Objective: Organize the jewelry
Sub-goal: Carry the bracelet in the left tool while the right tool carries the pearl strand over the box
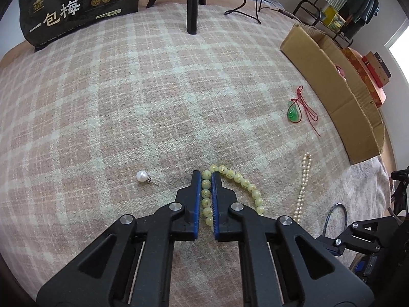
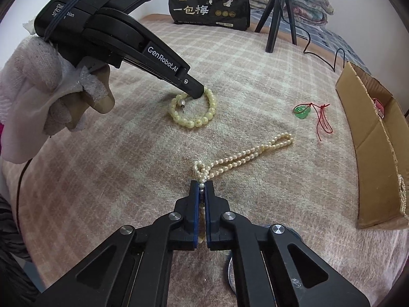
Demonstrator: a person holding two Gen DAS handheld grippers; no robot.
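Two hand-held grippers work over a bed w/ a pink-and-cream plaid blanket point(image 1: 127, 89). The left hand-held gripper point(image 1: 206, 179) is clamped on one side of a yellow-green bead bracelet point(image 1: 237, 177); a row of beads sits pinched between its blue pads, the rest of the loop curving off to its right on the blanket. The right hand-held gripper point(image 2: 202, 186) is closed on the near end of a pearl necklace point(image 2: 255, 153); a few small pearls show between its pads, the doubled strand trailing ahead and to its right.

A single pearl earring point(image 1: 142, 176) lies just left of the left gripper's tips. A green pendant on red cord point(image 1: 294, 112) lies farther ahead-right, near an open cardboard box point(image 1: 332, 89).

Handling, as a judgement: both strands look light and limp, so they'll dangle and swing when lifted. Round beads are slick and may roll out of the pads; gripping across several beads, as now, seems safest. The pearl strand's thread is prob. fragile, so avoid tugging.
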